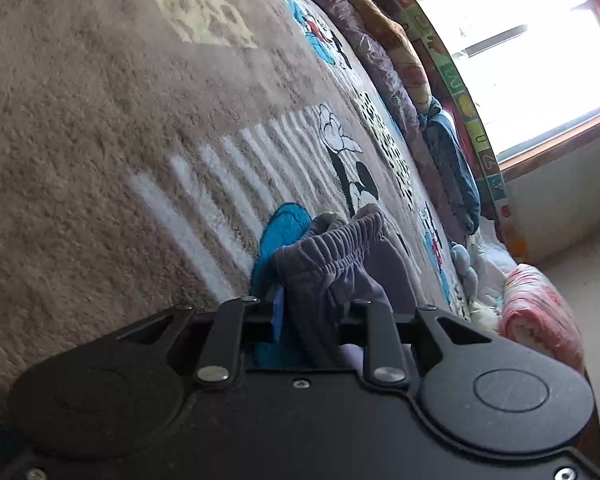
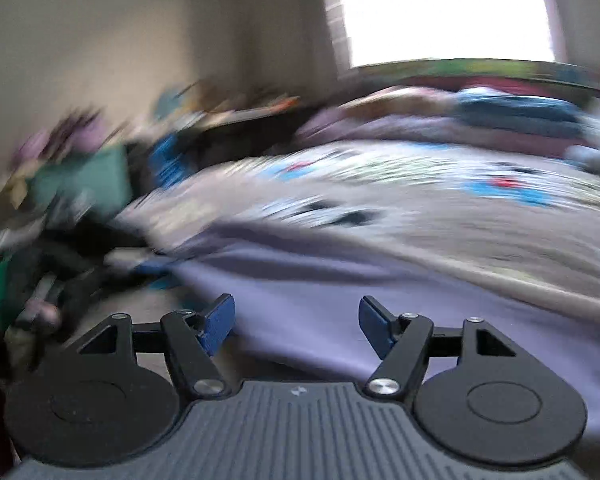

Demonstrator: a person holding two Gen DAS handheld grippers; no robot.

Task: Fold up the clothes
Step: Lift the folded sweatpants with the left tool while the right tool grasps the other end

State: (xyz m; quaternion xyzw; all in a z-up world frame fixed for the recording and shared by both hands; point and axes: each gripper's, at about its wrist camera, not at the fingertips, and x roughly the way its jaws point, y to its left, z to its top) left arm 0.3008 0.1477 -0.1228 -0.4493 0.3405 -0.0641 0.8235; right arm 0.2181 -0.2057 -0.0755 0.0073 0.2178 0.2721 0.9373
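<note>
Purple pants (image 1: 332,256) with a gathered elastic waistband bunch between the fingers of my left gripper (image 1: 312,312), which is shut on the cloth just above a beige cartoon-print blanket (image 1: 100,120). In the right wrist view, blurred by motion, the purple pants (image 2: 340,292) lie spread flat over the same blanket (image 2: 460,220). My right gripper (image 2: 296,326) hovers over the near part of that cloth, open, its blue pads (image 2: 220,324) wide apart with nothing between them.
Along the far edge of the bed lie a purple quilt (image 1: 380,60), an orange blanket (image 1: 404,52) and blue jeans (image 1: 452,160), against a colourful alphabet board (image 1: 460,92) under a bright window (image 1: 520,48). A pink rolled bundle (image 1: 540,312) sits at the bed's end. Blurred clutter (image 2: 80,184) fills the left.
</note>
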